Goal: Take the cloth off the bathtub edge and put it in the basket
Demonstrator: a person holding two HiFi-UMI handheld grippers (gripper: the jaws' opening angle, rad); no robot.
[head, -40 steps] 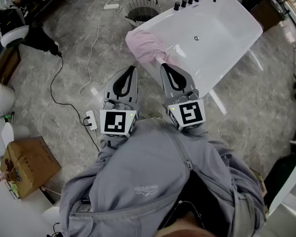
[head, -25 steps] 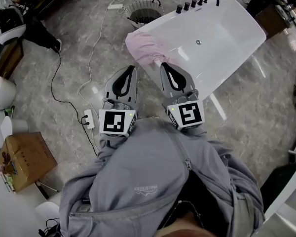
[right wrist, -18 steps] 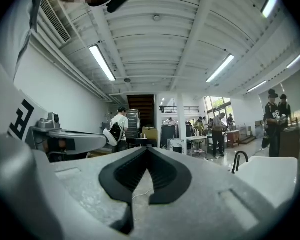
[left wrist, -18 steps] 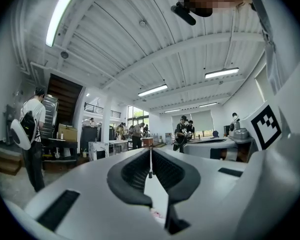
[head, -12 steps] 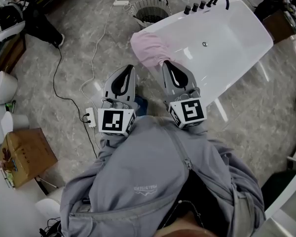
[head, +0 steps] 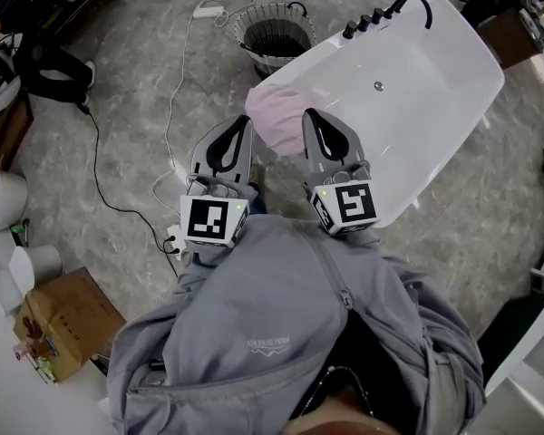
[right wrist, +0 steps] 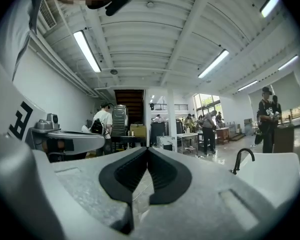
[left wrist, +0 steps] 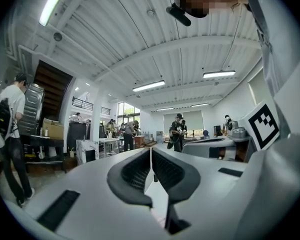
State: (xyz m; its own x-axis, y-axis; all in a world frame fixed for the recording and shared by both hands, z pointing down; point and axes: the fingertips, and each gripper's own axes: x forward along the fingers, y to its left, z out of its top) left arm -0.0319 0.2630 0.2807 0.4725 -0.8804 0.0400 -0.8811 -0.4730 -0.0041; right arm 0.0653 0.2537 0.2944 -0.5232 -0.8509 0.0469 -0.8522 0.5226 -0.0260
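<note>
A pink cloth [head: 277,118] hangs over the near left corner of the white bathtub [head: 426,80]. The round wire basket [head: 274,33] stands on the floor just beyond that corner. Held side by side in front of the person, both grippers point at the cloth. My left gripper [head: 244,121] is shut and empty, its tip just left of the cloth. My right gripper [head: 307,114] is shut and empty too, its tip over the cloth's right side; whether it touches I cannot tell. Both gripper views look level across the room, jaws together [left wrist: 150,149] [right wrist: 148,149].
Black taps [head: 381,12] sit at the tub's far end, and a black spout [right wrist: 240,159] shows in the right gripper view. Cables and a power strip [head: 174,239] lie on the floor at left. A cardboard box [head: 68,326] stands lower left. People stand far back in the hall.
The person has stepped closer to the tub. The cloth, tub and basket have slid nearer to the gripper tips. Both grippers stay shut and keep their place in front of the body.
</note>
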